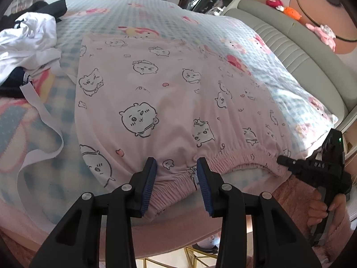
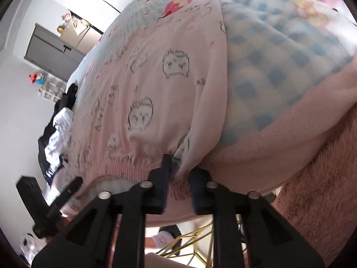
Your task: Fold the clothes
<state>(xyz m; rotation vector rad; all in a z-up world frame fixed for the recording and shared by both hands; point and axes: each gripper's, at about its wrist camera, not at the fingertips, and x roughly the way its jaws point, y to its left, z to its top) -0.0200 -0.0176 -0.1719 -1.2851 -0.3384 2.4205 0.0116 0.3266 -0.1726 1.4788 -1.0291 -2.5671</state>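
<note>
Ahead of both tongs, on the bed [image 1: 256, 44], the pink printed pants [image 1: 156, 93] are lying flat, waistband nearest. The left tongs [image 1: 176, 167] are gaping wide over that band; the right tongs [image 2: 180, 174] are pinching its corner (probably for a fold). A clothes heap [image 1: 29, 44] is sitting far left, clear.

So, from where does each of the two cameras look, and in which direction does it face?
Left wrist: sits on the left gripper, looks along the bed over the pink trousers; shows the right gripper and the hand holding it.
Right wrist: sits on the right gripper, tilted, at the waistband's other end; shows part of the left device.
Shared: the trousers, checked blanket, white clothes pile.
</note>
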